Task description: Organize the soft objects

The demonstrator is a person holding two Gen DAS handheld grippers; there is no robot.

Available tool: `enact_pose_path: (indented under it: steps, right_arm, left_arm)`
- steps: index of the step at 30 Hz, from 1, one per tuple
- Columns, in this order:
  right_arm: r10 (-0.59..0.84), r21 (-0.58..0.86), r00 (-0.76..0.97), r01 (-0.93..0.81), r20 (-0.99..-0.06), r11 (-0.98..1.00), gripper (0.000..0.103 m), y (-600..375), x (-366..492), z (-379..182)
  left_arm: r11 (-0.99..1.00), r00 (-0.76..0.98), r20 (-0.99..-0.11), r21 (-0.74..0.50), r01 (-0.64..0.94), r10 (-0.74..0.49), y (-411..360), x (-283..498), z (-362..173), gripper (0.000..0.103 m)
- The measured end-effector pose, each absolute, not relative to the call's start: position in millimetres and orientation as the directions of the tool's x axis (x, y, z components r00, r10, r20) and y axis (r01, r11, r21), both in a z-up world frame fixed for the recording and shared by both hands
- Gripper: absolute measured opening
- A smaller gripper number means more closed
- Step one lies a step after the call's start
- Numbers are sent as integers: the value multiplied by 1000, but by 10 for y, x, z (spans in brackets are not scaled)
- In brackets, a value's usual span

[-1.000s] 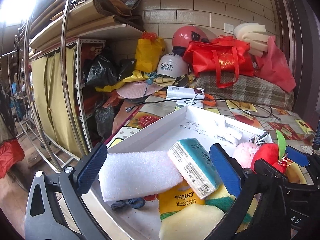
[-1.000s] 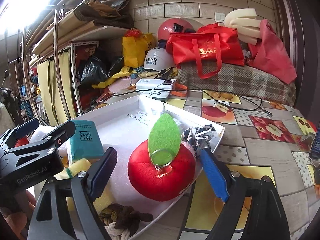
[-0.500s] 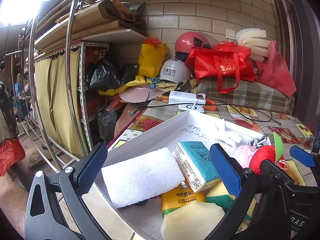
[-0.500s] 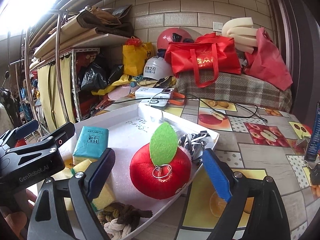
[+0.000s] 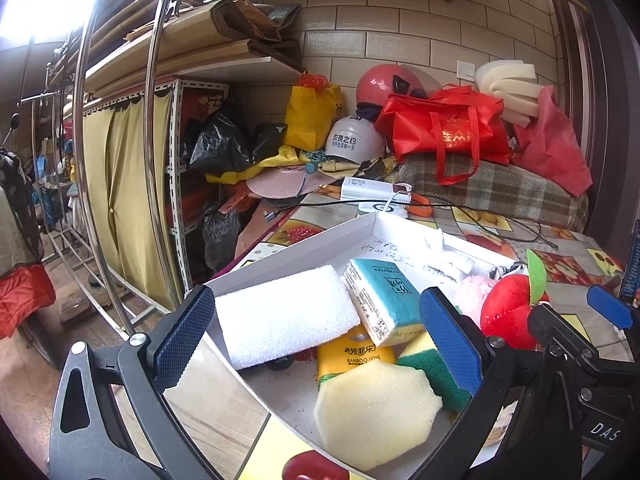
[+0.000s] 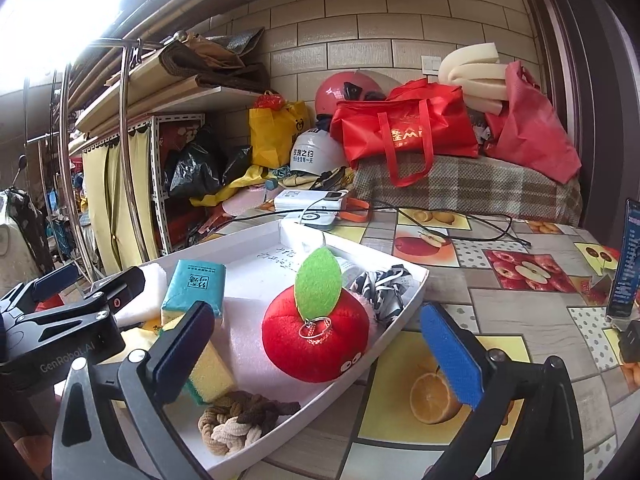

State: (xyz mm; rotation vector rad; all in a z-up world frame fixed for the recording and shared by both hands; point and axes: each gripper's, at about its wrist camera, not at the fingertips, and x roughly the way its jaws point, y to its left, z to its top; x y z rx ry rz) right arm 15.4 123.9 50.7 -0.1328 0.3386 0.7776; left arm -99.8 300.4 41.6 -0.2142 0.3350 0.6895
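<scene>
On the fruit-print table, white tray (image 6: 404, 300) holds the soft goods: plush apple (image 6: 318, 340) near the right rim, foam block (image 5: 286, 314), teal tissue pack (image 5: 380, 296), sponges (image 5: 376, 412), braided rope (image 6: 240, 420). Apple looks light and squashy, likely to deform; grip across its red body, not the leaf. Right gripper (image 6: 316, 354) jaws wide, straddling the apple without touching it. Left gripper (image 5: 316, 334) jaws wide, empty, over the foam.

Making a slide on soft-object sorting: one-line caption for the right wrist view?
Open right gripper hovers over a red plush apple in a white tray beside sponges and a braided rope knot.
</scene>
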Motion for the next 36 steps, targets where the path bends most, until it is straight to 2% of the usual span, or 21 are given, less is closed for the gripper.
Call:
enact_pose_path:
  steps: [5, 11, 21, 30, 34, 36]
  right_arm:
    - [662, 6, 657, -708, -361, 706, 103, 1104, 114, 498]
    - [662, 25, 653, -705, -369, 709, 103, 711, 78, 480]
    - [620, 46, 679, -659, -394, 751, 103, -60, 70, 469]
    - [567, 22, 703, -619, -430, 785, 103, -657, 6, 436]
    - [549, -5, 740, -597, -387, 802, 103, -917, -184, 481]
    - [534, -5, 764, -575, -362, 818, 103, -1041, -268, 521]
  left_arm:
    - [760, 725, -383, -83, -644, 573, 2844, -1040, 408, 103]
    - [795, 735, -441, -73, -602, 515, 2527, -998, 366, 103]
    - [822, 701, -503, 37, -568, 506, 1844, -888, 327, 103]
    - [785, 680, -447, 86, -613, 581, 1406, -1043, 369, 103]
    - [763, 667, -421, 101, -638, 614, 1267, -1090, 385, 103]
    - [782, 685, -428, 88, -617, 589, 1232, -1091, 386, 103]
